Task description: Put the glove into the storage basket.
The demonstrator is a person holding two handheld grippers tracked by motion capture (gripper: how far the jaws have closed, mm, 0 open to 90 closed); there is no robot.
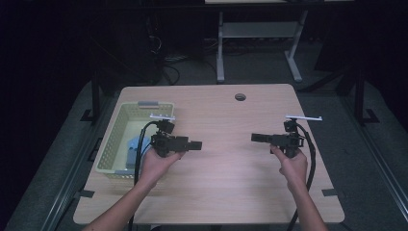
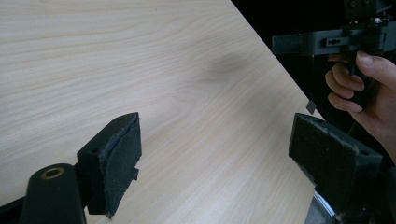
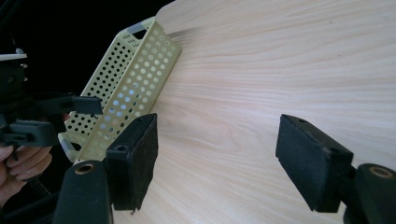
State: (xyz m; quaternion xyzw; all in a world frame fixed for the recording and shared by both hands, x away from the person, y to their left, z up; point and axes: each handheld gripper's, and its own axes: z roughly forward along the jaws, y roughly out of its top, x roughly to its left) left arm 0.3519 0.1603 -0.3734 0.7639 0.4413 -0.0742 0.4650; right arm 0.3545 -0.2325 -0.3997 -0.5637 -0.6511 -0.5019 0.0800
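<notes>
Both tongs were held above the bench (image 1: 226,183), pointing inward at each other across its bare middle. The left tongs (image 1: 195,145) stood spread with nothing between the pads; the right tongs (image 1: 256,138) likewise stood spread and empty, as the right gripper view confirmed.

The nearest thing to hand was the blue item (image 1: 133,150) lying inside the perforated yellow-green basket (image 1: 111,135) at the left edge of the bench, just beside the left hand (image 1: 159,161). Its shape could not be made out — the left forearm and cable covered part of it.

Risks noted, as judgement:
- The trailing cable of the left tongs hung over the basket rim; a reach into the basket could snag it and drag the light basket.
- The basket sat close to the bench edge — a push from the tongs could tip it off.
- A blind grasp at the partly hidden item could slip.
</notes>
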